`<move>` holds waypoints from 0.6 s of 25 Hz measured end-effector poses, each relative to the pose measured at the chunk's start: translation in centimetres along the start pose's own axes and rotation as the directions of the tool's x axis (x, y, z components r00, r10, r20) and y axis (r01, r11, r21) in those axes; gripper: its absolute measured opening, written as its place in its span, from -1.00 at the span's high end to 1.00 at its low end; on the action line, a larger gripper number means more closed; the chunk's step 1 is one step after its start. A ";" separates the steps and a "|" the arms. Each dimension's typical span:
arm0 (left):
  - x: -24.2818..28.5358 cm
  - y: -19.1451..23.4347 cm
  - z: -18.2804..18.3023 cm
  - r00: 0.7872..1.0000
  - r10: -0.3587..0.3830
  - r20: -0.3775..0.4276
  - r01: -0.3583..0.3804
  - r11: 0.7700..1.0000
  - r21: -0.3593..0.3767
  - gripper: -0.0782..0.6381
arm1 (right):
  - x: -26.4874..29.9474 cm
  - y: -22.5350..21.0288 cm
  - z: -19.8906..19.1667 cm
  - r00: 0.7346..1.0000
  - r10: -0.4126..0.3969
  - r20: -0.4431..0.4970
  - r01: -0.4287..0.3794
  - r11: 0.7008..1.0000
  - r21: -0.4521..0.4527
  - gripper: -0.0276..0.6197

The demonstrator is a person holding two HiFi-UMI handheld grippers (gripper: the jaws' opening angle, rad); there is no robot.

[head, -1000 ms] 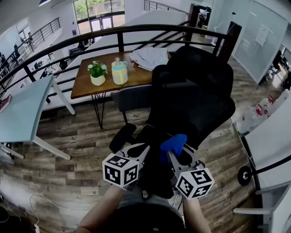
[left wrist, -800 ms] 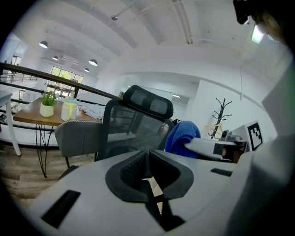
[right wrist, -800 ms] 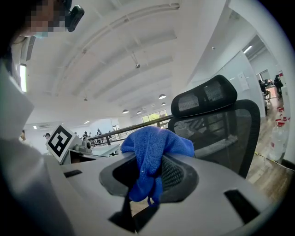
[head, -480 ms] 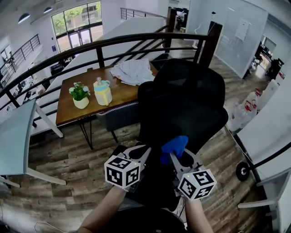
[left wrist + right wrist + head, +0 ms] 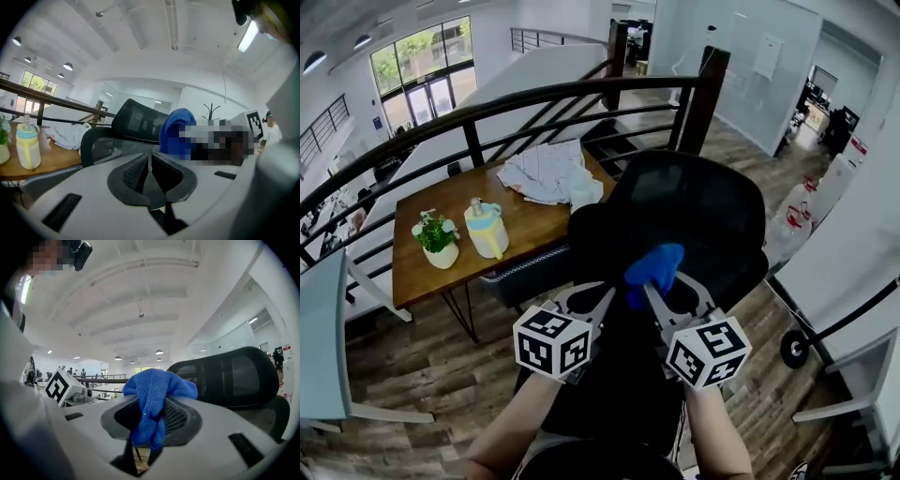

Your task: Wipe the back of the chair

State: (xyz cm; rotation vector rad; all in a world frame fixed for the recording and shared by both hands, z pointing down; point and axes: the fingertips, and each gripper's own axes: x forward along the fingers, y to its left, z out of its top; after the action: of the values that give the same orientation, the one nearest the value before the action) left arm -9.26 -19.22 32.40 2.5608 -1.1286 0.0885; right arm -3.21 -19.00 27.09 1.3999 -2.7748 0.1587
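**Desk:** What has changed on your side in the last second?

**Me:** Reading left to right in my head view, the small green plant in a white pot (image 5: pixel 439 244), the yellow bottle with a pale blue lid (image 5: pixel 486 230) and the wooden tabletop (image 5: pixel 534 230) under them have slid down and to the left. The black mesh office chair (image 5: pixel 694 216) now fills the middle. The left gripper (image 5: pixel 602 298) and right gripper (image 5: pixel 649 289) have come up with it. The bright blue wiping cloth (image 5: pixel 654 264) now sits in front of the lower backrest (image 5: pixel 675 246), not down over the seat as before. I read that as the approach nearly done and the wiping not yet begun.

**Desk:** Is the cloth on the chair?

**Me:** I can't tell if it's touching. In the right gripper view the backrest stands behind the cloth and to its right.

**Desk:** Jaws, left one first.

**Me:** The left jaws are closed together with nothing between them. In the left gripper view the pads meet in a thin line, and the chair and cloth lie beyond them. The right jaws are clamped on the cloth, with a fold pinched between them, the bulk bunched above the tips and a tail hanging below.

**Desk:** Then what?

**Me:** I'd judge the next move is to press that bunched end flat against the mesh.
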 end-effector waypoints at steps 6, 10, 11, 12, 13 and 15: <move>3.0 1.9 4.0 0.998 -0.044 0.036 0.043 0.998 0.036 0.68 | 4.4 -2.5 3.4 0.998 -0.039 0.041 0.040 0.999 -0.029 0.53; 4.9 2.6 5.8 0.996 -0.076 0.045 0.073 0.996 0.057 0.68 | 6.7 -3.8 4.8 0.998 -0.044 0.052 0.046 0.998 -0.039 0.53; 5.3 2.8 6.4 0.995 -0.080 0.052 0.077 0.995 0.063 0.68 | 7.2 -4.2 5.2 0.997 -0.045 0.054 0.048 0.998 -0.044 0.53; 5.6 3.1 6.9 0.995 -0.083 0.061 0.079 0.995 0.068 0.68 | 7.7 -4.5 5.6 0.997 -0.048 0.057 0.051 0.997 -0.050 0.53; 5.9 3.4 7.5 0.994 -0.086 0.070 0.081 0.994 0.072 0.68 | 8.2 -4.9 5.9 0.997 -0.051 0.058 0.054 0.997 -0.057 0.53; 6.5 4.0 8.4 0.992 -0.091 0.082 0.084 0.993 0.077 0.68 | 9.2 -5.6 6.4 0.997 -0.056 0.059 0.060 0.996 -0.068 0.53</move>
State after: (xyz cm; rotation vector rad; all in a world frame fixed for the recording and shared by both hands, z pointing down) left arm -8.34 -29.08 26.90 2.6988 -1.0596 -0.0015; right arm -4.06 -30.32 21.80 1.4888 -2.7515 0.0214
